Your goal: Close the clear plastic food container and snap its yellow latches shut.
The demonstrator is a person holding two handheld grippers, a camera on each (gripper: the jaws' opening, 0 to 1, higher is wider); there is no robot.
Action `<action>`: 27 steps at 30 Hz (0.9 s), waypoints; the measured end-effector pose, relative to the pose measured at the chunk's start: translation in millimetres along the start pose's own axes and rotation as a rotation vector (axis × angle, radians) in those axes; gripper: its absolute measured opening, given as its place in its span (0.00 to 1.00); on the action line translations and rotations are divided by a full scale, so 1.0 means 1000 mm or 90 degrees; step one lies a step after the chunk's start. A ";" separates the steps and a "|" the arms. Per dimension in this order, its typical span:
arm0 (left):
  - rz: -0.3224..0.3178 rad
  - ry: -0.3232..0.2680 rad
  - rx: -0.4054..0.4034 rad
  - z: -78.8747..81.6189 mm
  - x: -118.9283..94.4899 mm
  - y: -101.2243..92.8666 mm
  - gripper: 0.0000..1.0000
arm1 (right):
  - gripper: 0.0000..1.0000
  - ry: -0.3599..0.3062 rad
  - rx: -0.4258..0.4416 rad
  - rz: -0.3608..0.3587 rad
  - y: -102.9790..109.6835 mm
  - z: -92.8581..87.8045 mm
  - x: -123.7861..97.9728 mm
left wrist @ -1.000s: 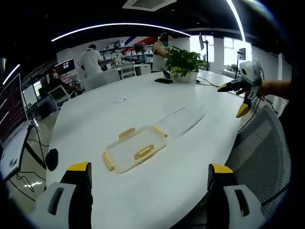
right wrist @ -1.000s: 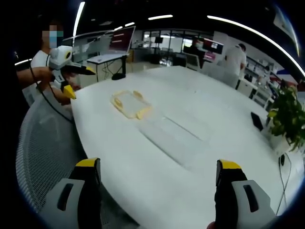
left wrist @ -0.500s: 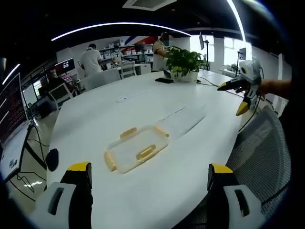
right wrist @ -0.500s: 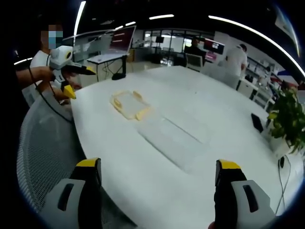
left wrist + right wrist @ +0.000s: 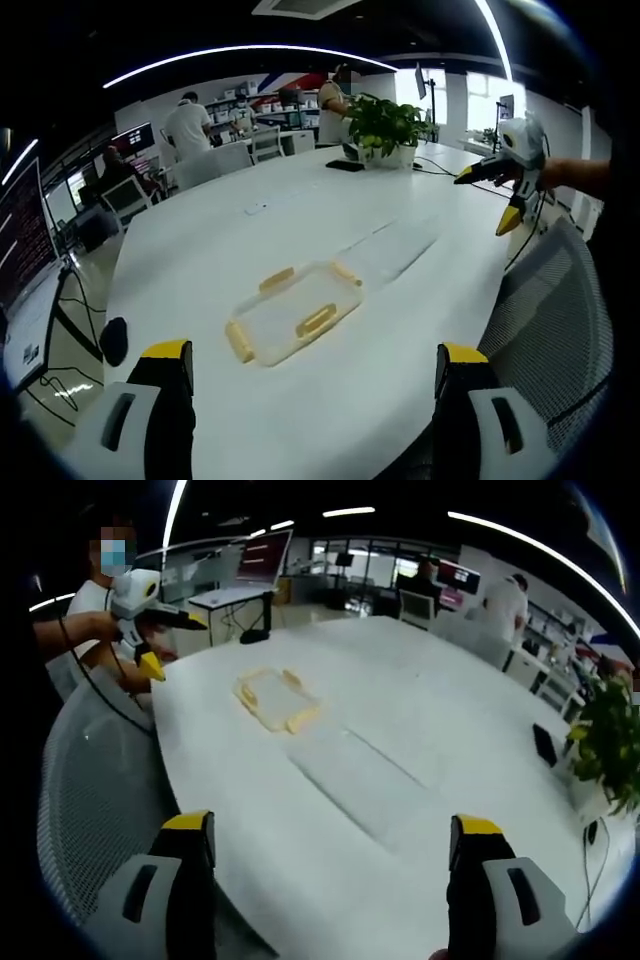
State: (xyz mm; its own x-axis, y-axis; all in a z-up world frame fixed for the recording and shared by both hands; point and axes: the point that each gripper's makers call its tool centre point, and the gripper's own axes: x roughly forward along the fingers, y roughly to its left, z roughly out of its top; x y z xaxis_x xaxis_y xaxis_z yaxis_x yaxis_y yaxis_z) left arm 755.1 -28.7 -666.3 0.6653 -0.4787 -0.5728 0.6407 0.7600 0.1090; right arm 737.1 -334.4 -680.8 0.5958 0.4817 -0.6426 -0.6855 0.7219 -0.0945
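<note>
A clear plastic part with yellow latches (image 5: 290,315) on its sides lies flat on the white table (image 5: 220,240). A second clear part (image 5: 395,245) lies just beyond it, touching or nearly touching its far end. My left gripper (image 5: 312,352) is open and hangs over the near table edge, short of the latched part. In the right gripper view, the latched part (image 5: 272,698) is far off at the upper left, with the second clear part (image 5: 360,780) nearer. My right gripper (image 5: 331,825) is open and holds nothing. Each gripper also shows from across the table: right gripper (image 5: 505,165), left gripper (image 5: 150,610).
A potted plant (image 5: 385,125) stands at the table's far end, with a dark flat item (image 5: 343,166) beside it. Grey mesh chair backs (image 5: 555,320) (image 5: 90,780) stand against the table edge. Several people and desks with monitors (image 5: 262,560) fill the room behind.
Both views have shifted slightly with the hands. The two clear parts lie where they were, and both grippers stay open.
</note>
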 end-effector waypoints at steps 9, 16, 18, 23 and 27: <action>-0.006 0.001 0.008 0.004 0.004 0.007 0.97 | 0.95 0.003 -0.017 0.019 0.002 0.008 0.008; -0.023 0.009 0.021 0.005 0.009 0.012 0.94 | 0.94 0.004 -0.037 0.039 0.007 0.018 0.019; -0.026 0.012 0.027 0.005 0.010 0.015 0.94 | 0.93 0.006 -0.043 0.042 0.007 0.020 0.021; -0.032 0.013 0.031 0.007 0.014 0.023 0.93 | 0.93 0.012 -0.063 0.060 0.011 0.026 0.027; -0.042 0.023 0.046 0.007 0.018 0.025 0.91 | 0.93 0.020 -0.077 0.072 0.013 0.028 0.032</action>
State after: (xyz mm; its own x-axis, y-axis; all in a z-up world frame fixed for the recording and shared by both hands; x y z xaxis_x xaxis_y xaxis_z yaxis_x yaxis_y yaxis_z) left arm 786.1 -21.4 -668.5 0.6066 -0.5098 -0.6100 0.7102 0.6924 0.1276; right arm 758.8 -295.8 -681.4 0.4994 0.5395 -0.6779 -0.7945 0.5973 -0.1099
